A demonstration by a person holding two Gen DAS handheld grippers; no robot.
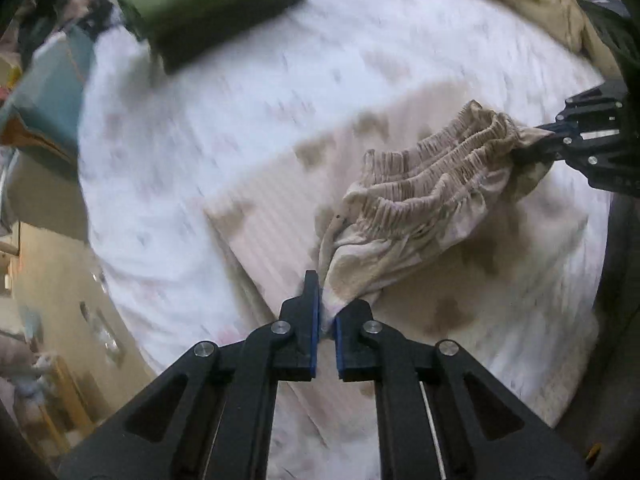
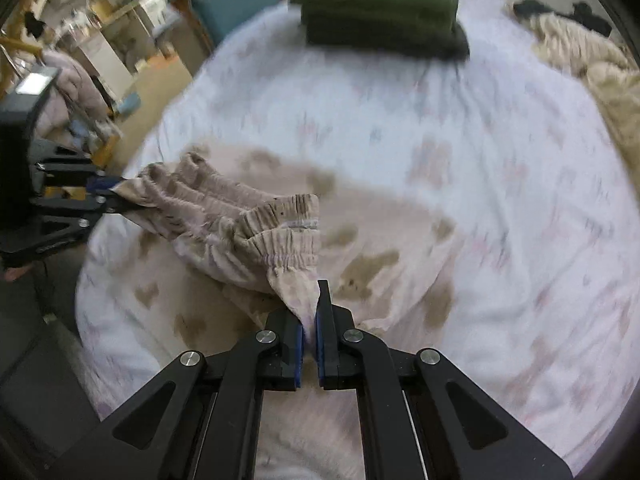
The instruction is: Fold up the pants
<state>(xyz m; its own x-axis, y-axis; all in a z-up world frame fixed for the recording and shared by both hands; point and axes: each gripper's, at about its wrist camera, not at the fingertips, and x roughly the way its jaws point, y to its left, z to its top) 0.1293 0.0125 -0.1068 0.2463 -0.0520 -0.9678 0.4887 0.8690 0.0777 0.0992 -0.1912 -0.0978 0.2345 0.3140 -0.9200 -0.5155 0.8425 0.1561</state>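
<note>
Both tongs are clamped on the pants [image 1: 420, 196] right now, 1 at each end of the elastic waistband. The left gripper [image 1: 327, 320] has its jaws nearly closed with a pinch of the pale fabric squeezed between the blue pads, and the right gripper [image 2: 309, 330] is the same story, jaws narrow with the cloth bunched up between them.

The waistband hangs slack between the 2 tongs, all gathered and ruffled, and the legs trail down onto the bed underneath. From the left wrist view, the right gripper shows at the far right edge, biting the other corner of the band. From the right wrist view, the left one shows at the far left edge doing the same.

The pants are light beige-pink with brownish blotchy prints. They sit on a white bedsheet [image 2: 460, 128] with a faint pattern, directly below and ahead of both tongs.

Well beyond the tongs, at the far side of the bed, there's a folded dark green garment [image 2: 376, 4]. A crumpled cream-coloured blanket [image 2: 600, 72] lies off to the right of the right gripper. The background is pretty smeared, so can't make out much of the room.
</note>
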